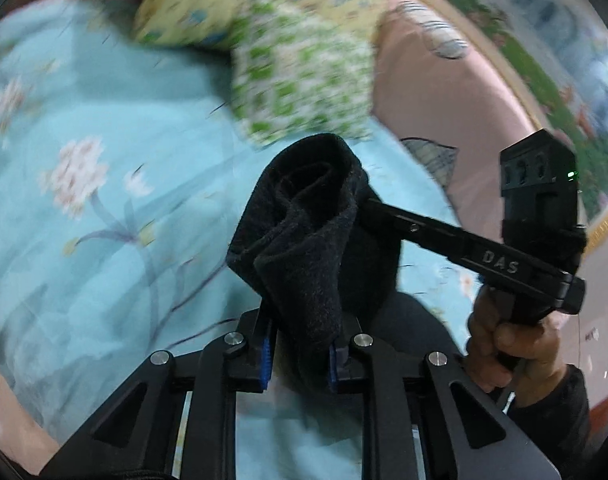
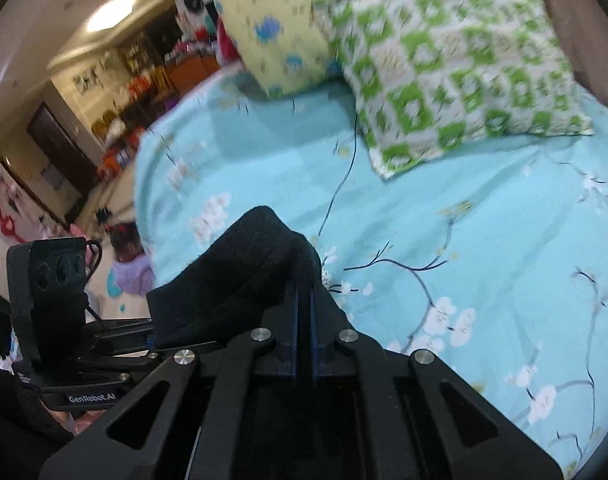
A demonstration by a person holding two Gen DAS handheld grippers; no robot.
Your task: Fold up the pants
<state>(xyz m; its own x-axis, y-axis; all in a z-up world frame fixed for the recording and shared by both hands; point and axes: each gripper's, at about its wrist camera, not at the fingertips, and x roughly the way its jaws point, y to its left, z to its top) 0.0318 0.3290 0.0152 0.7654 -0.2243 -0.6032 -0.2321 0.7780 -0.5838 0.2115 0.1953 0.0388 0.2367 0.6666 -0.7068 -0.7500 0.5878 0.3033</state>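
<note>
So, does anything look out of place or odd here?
Only the black pants: they are bunched in a crumpled wad, pinched by both the left gripper and right gripper, above the bed sheet, not flat.

Right tool (image 2: 304, 304) clamped tight on a bunched fold of black pants (image 2: 239, 276), lifted above the bed (image 2: 444, 216). Left tool (image 2: 115, 340) low at near left, reaching into the same cloth. Green-checked pillow (image 2: 460, 76) far right, yellow floral pillow (image 2: 287, 20) just beside it, further left.
</note>
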